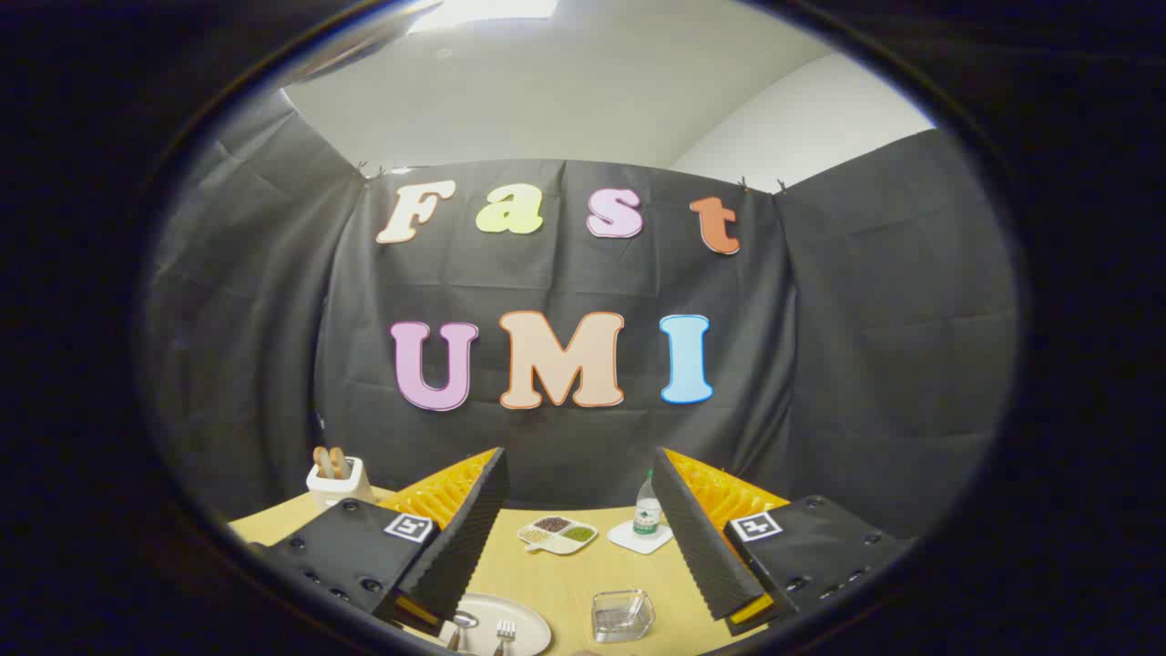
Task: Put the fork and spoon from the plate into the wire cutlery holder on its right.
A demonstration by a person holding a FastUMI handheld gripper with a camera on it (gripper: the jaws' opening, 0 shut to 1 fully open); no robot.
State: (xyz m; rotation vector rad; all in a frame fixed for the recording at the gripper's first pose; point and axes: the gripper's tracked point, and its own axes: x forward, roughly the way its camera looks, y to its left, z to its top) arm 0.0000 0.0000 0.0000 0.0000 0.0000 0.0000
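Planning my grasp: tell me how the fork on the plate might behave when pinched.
The shiny metal fork probably stays stiff but slips. Lying flat on the white round plate, it may skid. The open tongs hold nothing.

Tongs [578,474] spread wide, fingers [455,547] well apart with nothing pinched between them, held up high and angled forward, tips pointing up and away.

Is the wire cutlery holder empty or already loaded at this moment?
Empty, apparently: the holder shows nothing inside, while fork and spoon lie on the plate. Gripper open.
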